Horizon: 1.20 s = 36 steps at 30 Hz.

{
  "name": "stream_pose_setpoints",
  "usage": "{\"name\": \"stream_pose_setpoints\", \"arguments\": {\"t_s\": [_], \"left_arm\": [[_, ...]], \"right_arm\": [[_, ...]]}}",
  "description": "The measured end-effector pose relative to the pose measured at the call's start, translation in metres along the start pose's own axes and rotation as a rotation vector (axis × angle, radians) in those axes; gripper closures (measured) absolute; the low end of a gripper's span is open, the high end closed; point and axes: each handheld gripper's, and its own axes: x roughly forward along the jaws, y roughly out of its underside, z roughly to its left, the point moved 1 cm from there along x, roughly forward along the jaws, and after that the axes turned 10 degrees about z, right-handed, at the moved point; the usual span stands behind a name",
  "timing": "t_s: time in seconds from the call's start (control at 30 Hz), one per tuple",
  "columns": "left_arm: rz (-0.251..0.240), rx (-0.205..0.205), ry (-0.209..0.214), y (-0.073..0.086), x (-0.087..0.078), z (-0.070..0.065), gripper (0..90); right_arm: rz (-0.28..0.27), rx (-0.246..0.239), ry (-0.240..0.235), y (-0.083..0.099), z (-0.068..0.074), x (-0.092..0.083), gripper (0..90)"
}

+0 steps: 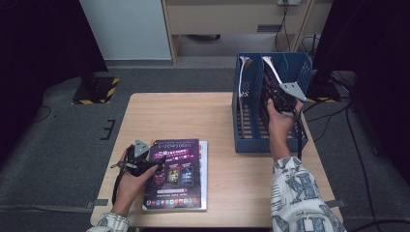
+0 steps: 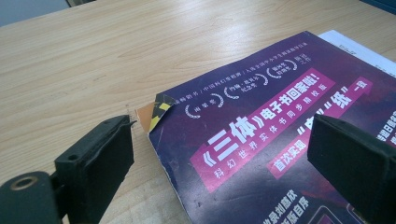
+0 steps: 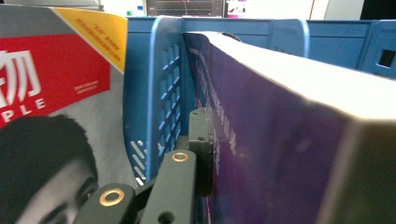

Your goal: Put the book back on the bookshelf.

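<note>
Inside the blue file rack [image 1: 251, 104] at the far right of the counter [image 1: 193, 113], we are lowering a purple book [image 3: 280, 126] into a middle slot, our right tongs [image 1: 283, 96] clenched on its cover; one red-and-grey magazine [image 3: 51, 116] is already standing in the slot beside it. Well to the left of the rack, our left tongs [image 2: 219, 163] are hanging released over the corner of a purple magazine [image 1: 176, 171], lying flat on white sheets [image 2: 355, 46] and waiting, we judge, to be filed next.
</note>
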Motion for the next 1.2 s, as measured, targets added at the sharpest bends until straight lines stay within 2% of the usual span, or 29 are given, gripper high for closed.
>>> {"name": "stream_pose_setpoints", "arguments": {"t_s": [0.2,0.37,0.63,0.77,0.97,1.1,1.2], "left_arm": [[0.000,0.000,0.000,0.000,0.000,0.000,6.8],[0.000,0.000,-0.001,0.000,0.000,0.000,6.8],[-0.003,-0.001,-0.002,0.000,-0.001,0.000,6.9],[-0.002,-0.002,-0.002,0.000,-0.001,0.001,6.9],[-0.001,-0.001,-0.003,0.000,-0.001,0.001,6.9],[-0.001,-0.001,-0.004,0.000,-0.001,0.000,6.9],[-0.001,-0.001,-0.004,0.000,-0.001,0.001,6.9]], "right_arm": [[-0.004,-0.010,0.007,0.002,0.006,-0.002,81.7],[0.001,-0.041,0.007,0.002,0.015,-0.003,81.2],[0.002,-0.039,-0.031,0.002,0.028,-0.004,77.1],[0.006,-0.042,-0.035,0.001,0.029,-0.005,75.6],[0.007,-0.028,-0.047,0.001,0.025,-0.006,67.3],[0.011,-0.011,-0.061,0.002,0.022,-0.007,57.9],[0.021,-0.004,-0.081,0.001,0.022,-0.009,46.3]]}}
